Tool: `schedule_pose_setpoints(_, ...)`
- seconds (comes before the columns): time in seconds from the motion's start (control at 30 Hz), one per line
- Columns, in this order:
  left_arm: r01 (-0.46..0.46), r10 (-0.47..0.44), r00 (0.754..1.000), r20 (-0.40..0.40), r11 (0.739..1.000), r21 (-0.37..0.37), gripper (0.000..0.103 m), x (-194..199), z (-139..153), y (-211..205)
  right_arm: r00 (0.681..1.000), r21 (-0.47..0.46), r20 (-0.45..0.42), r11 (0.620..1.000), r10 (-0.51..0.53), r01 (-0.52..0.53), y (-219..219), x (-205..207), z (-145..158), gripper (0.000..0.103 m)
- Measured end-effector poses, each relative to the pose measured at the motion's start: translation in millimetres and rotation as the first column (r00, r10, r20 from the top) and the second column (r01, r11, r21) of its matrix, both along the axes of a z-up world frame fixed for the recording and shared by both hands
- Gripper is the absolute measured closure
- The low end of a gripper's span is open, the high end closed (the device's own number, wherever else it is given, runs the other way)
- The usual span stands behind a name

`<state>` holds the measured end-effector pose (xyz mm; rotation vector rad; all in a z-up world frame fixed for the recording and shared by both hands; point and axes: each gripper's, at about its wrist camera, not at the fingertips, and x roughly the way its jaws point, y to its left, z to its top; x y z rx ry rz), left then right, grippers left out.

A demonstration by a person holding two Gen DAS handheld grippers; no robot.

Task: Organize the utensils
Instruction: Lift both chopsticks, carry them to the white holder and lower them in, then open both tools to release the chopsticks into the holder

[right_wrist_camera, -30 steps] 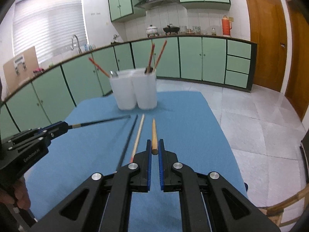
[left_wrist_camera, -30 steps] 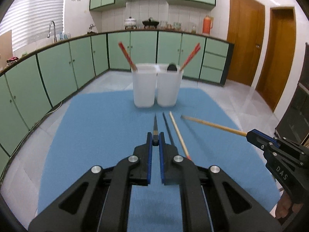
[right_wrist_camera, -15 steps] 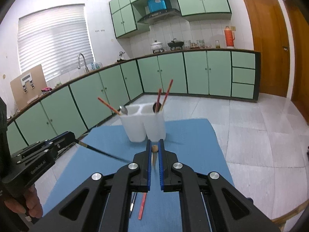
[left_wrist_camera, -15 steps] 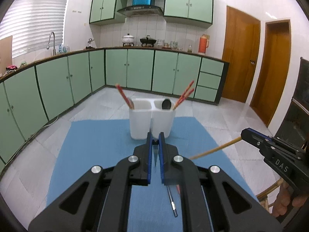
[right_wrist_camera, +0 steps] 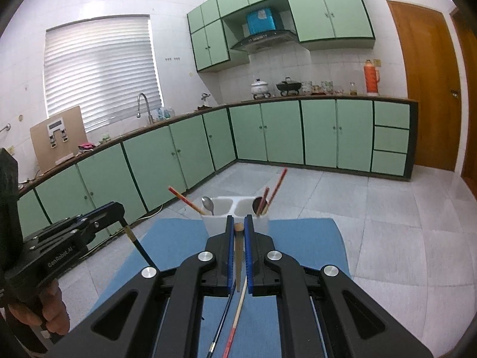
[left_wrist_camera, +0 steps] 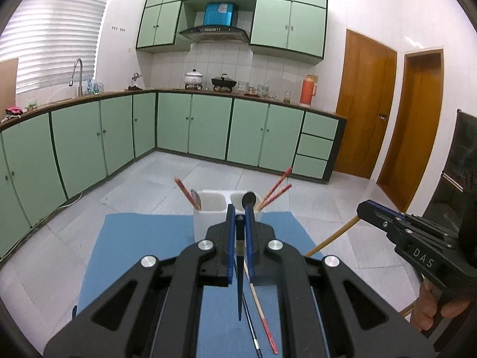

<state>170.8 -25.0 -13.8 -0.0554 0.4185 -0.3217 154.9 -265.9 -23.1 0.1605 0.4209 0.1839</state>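
My left gripper is shut on the top of a black chopstick, which hangs tip-down above the blue mat. My right gripper is shut on a tan wooden chopstick that hangs the same way. Just beyond both grippers stands a white two-compartment holder with red chopsticks and spoons in it. Each gripper shows in the other's view: the right gripper at the right, the left gripper at the left. A second black chopstick and a red-ended wooden chopstick lie on the mat.
The mat covers a small table with tiled floor around it. Green kitchen cabinets run along the back and left walls, and wooden doors are at the right. A hand grips the left tool's handle.
Both grippers have risen from the mat, each lifting its chopstick. The chopsticks now hang down instead of lying flat. The holder appears lower and closer to the fingertips.
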Motion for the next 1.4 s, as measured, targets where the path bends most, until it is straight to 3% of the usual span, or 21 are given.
schedule_pose_setpoints(0.53, -0.047, 0.056, 0.984, 0.167, 0.997, -0.055, 0.098, 42.4, 71.3, 4.7, 0.997, -0.028, 0.075, 0.999, 0.035, -0.033, 6.0, 41.4, 45.0, 0.097)
schedule_pose_setpoints(0.93, -0.068, 0.085, 0.965, 0.246, 0.995, -0.076, 0.098, 94.6, 103.4, -6.3, 0.991, -0.078, 0.131, 0.997, 0.038, -0.028, 10.7, 91.4, 79.5, 0.097)
schedule_pose_setpoints(1.17, -0.088, 0.1, 0.958, 0.269, 0.995, -0.054, 0.098, 134.8, 88.6, -20.9, 0.997, -0.105, 0.079, 0.994, 0.027, -0.019, 16.3, 130.5, 64.9, 0.097)
schedule_pose_setpoints(1.4, -0.098, 0.099, 0.981, 0.168, 0.995, -0.019, 0.098, 179.2, 38.7, -31.8, 1.0, -0.127, -0.011, 0.992, 0.015, -0.016, 26.5, 163.7, 26.5, 0.097)
